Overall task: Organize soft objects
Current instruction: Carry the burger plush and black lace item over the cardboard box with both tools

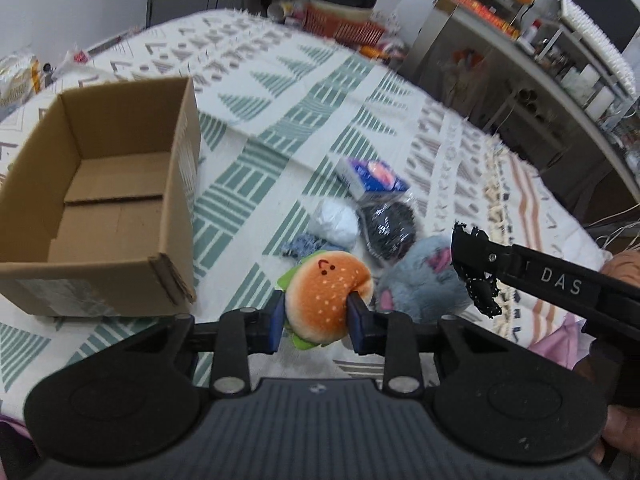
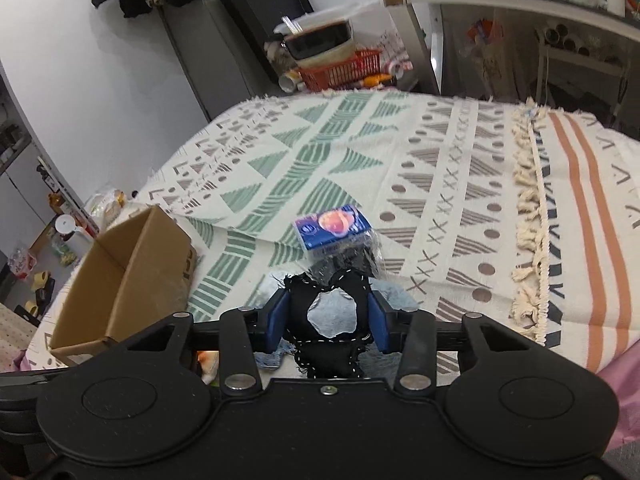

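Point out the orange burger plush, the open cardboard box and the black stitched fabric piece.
orange burger plush (image 1: 326,300), left wrist view, bun top
open cardboard box (image 1: 182,184), left wrist view, right wall
black stitched fabric piece (image 2: 298,312), right wrist view, left side

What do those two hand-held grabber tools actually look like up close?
Both are black plastic. The left gripper has a ribbed grey-black body, two round discs at its sides, silver rivets on its linkage arms and blue fingers. The right gripper matches, with a smooth body and blue fingers; its side reads "DAS" in white.

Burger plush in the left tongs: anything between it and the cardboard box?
No. In the left wrist view, only bare patterned blanket separates the burger plush from the cardboard box.
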{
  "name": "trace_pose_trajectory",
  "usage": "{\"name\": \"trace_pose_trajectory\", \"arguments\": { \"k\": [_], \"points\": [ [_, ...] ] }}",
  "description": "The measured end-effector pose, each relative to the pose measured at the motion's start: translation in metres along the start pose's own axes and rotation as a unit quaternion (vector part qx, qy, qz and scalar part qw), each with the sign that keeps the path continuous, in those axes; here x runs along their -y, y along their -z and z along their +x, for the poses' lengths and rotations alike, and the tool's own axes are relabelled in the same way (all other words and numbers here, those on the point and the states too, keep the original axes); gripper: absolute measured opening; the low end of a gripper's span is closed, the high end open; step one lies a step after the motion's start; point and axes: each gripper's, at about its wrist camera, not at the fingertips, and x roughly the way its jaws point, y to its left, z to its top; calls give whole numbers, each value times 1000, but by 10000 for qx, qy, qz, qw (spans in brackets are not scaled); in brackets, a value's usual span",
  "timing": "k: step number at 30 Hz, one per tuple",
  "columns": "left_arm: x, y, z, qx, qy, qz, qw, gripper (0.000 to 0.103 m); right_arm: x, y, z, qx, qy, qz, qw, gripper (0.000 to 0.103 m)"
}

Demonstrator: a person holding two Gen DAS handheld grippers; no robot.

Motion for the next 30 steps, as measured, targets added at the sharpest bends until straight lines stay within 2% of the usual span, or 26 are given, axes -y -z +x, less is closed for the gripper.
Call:
{"name": "trace_pose_trajectory", "arguments": {
  "k": [5,10,15,24,30],
  "points": [
    [-5,1,-22,267,122,-52,9996,31,-9,2,-13,79,231,-69,9997,42],
    [-15,-3,-36,445,193,-178,9987,31,-20,2,-28,208,262,-82,9994,42],
    [-25,-7,-47,655,147,-217,9975,31,-35,-3,-39,333,144,-8,9993,42],
    [-55,-16,-68,931,153,-567,9939,31,-74,-14,-45,501,-141,-53,9986,42],
    [-76,-21,-71,935,-146,-787,9924,31,-103,-20,-38,492,-357,-134,9981,42]
  ]
}}
